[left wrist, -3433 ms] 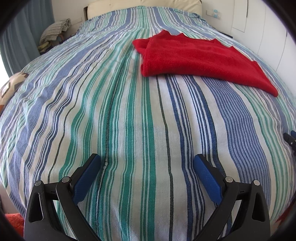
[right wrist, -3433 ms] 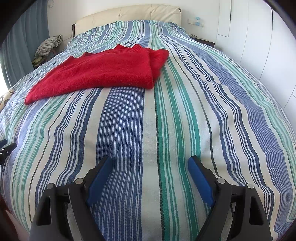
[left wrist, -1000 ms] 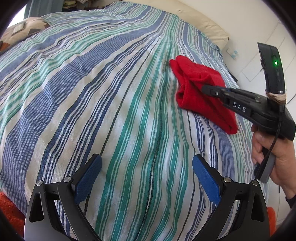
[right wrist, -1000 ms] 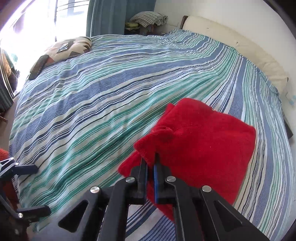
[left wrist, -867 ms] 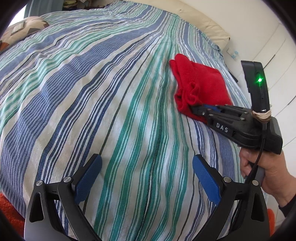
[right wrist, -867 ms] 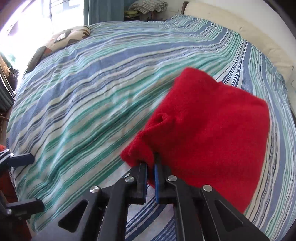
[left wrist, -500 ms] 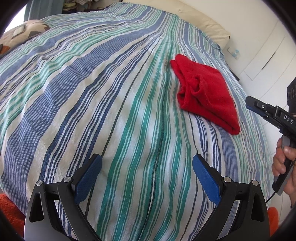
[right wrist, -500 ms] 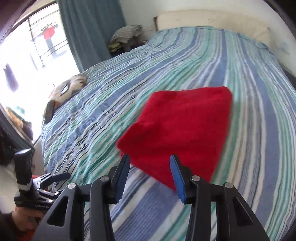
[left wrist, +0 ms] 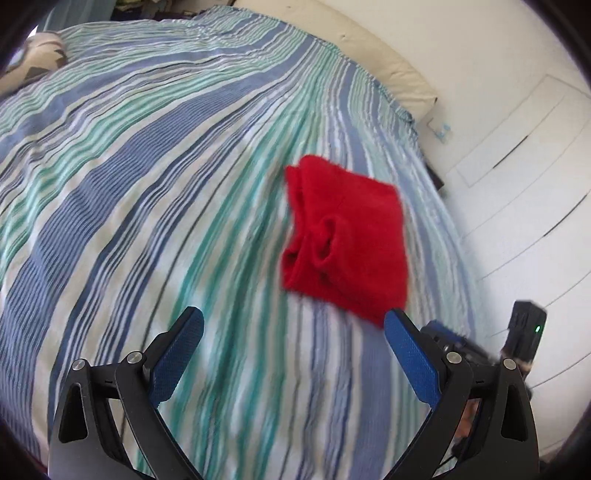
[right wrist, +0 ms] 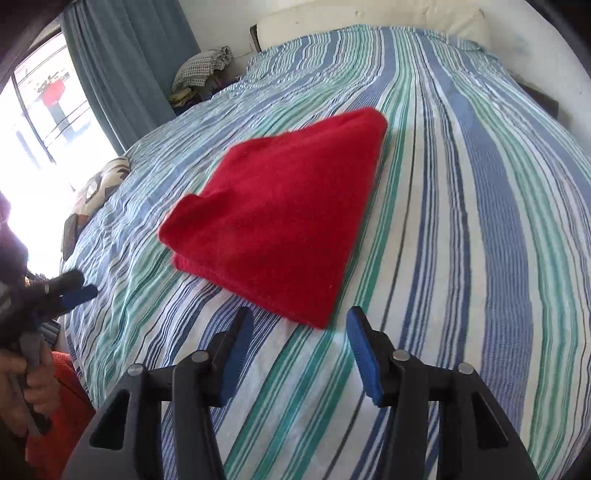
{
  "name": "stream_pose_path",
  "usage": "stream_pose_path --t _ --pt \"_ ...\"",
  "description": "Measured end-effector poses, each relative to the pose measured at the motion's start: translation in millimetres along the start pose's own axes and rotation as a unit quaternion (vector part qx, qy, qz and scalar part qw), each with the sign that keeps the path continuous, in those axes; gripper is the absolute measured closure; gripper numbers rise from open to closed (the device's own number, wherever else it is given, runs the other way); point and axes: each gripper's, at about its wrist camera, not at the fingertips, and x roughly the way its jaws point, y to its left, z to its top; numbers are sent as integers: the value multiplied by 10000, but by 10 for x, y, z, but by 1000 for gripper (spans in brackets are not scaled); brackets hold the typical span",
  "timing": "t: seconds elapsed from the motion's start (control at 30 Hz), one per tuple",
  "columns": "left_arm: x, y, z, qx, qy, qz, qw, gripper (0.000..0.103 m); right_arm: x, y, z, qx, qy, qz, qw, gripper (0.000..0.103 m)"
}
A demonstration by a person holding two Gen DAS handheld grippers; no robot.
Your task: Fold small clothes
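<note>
A red garment [left wrist: 347,236] [right wrist: 280,225] lies folded into a thick pad on the striped bedspread [left wrist: 147,184] [right wrist: 480,221]. In the left wrist view my left gripper [left wrist: 293,328] hangs open over the bed, short of the garment's near edge, with nothing between its fingers. My right gripper [right wrist: 299,328] is just short of the garment's near corner; its jaws are opening and nothing is between them. Each gripper shows at the edge of the other's view: the right one [left wrist: 443,332] at lower right, the left one [right wrist: 74,288] at the left, held by a hand [right wrist: 26,384].
A cream headboard [left wrist: 351,48] [right wrist: 369,18] stands at the bed's far end. A patterned cushion [right wrist: 99,184] lies at the bed's left edge, near a curtain [right wrist: 125,74] and a window. White wall panels [left wrist: 517,166] close off the right side.
The right gripper let go of the red garment, opened and backed off with a roll. The garment now lies flat and folded. The left gripper rose and swung toward it.
</note>
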Motion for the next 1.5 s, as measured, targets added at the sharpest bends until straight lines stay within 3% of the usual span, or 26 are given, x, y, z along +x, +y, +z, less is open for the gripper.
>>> stream_pose_path --t 0.07,0.1,0.2,0.3,0.43,0.47,0.5,0.53,0.63,0.77,0.9,0.97,1.0,1.03,1.1,1.13,1.2,1.27,1.33,1.4,1.5 --pt "275 -161 376 21 119 -402 9991 3 -79 -173 170 385 -271 175 9987 28" --pt "451 -212 524 83 217 -515 9984 3 -91 -272 269 615 -392 269 9970 26" --pt "1021 -218 734 300 613 -99 9976 4 41 -556 566 1146 -470 558 9907 23" --pt "1418 -120 671 560 1042 476 9918 4 388 -728 770 1394 -316 771 9867 23" --pt "1492 -180 546 801 933 554 9909 5 1048 -824 792 1964 104 1175 9734 23" --pt "1515 -221 514 902 1006 411 9900 8 1145 -788 782 2019 58 1348 9701 32" --pt "1573 -272 468 979 1194 215 9878 38 1212 -710 799 1945 38 1510 9692 45" --pt "1639 -314 440 1043 1383 174 9847 68 1239 -622 807 1836 80 1348 9737 60" --pt "1561 -439 468 1241 1212 278 9844 80 1080 -381 917 1339 -76 669 9887 71" --pt "1133 -693 654 1457 671 -11 9871 81 570 -114 1178 660 -648 515 9944 73" --pt "764 -986 845 1701 337 -221 9846 80 126 -8 1459 525 -1085 629 9907 73" --pt "753 -994 842 1652 505 -221 9847 74 71 -51 1524 690 -1019 719 9898 71" --pt "823 -953 796 1584 676 -132 9850 64 103 -103 1496 812 -890 698 9903 69" --pt "940 -882 728 1520 874 25 9845 47 185 -162 1434 917 -680 618 9915 61" --pt "1133 -676 494 1534 1126 629 9797 42 382 -302 1222 1031 -109 175 9945 40" --pt "1148 -577 349 1656 1198 967 9741 43 407 -391 1061 1036 73 -146 9945 33" --pt "972 -469 66 1930 1117 1238 9669 40 300 -500 725 964 99 -500 9940 32" --pt "664 -501 -189 2304 809 1541 9574 28 80 -549 415 840 62 -723 9938 19" --pt "376 -643 -413 2757 330 2167 9359 4 -162 -515 176 652 10 -916 9937 12" --pt "165 -817 -560 2991 -91 2681 9157 3 -410 -415 -6 456 24 -1009 9939 12" --pt "-55 -1021 -692 2919 -285 3161 9023 1 -755 -249 -183 248 20 -1094 9937 9"
